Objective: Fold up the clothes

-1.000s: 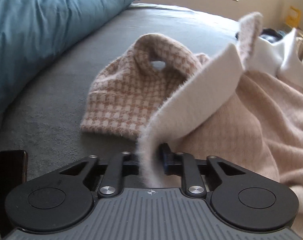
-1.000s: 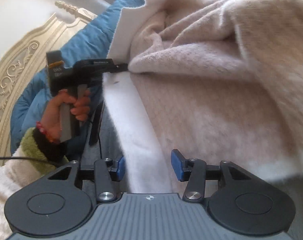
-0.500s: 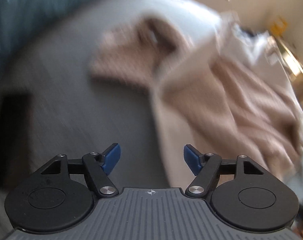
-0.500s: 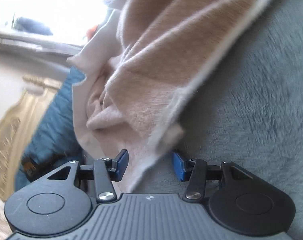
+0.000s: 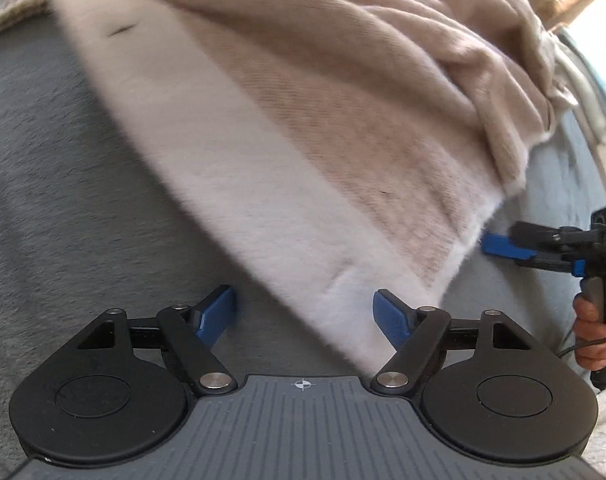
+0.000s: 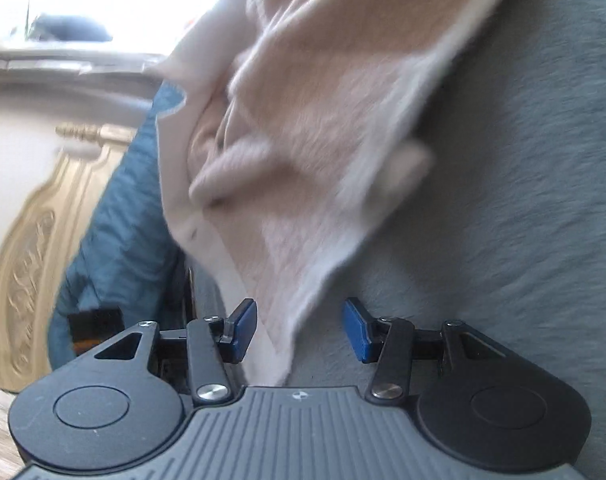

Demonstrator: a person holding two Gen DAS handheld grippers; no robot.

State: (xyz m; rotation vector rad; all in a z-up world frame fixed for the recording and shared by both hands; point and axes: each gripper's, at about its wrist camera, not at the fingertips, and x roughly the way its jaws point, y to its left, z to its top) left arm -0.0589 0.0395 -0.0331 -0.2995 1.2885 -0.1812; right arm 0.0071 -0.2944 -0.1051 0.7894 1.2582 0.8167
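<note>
On the left, the grey bedcover (image 5: 55, 184) lies bare under the left gripper (image 5: 305, 312); its jaws have just been opening and stand wide, gripping nothing, though the beige garment (image 5: 323, 120) reaches down between them. Rightward, the right gripper (image 5: 499, 245) has a corner of that garment between its parted, untouching pads.
</note>
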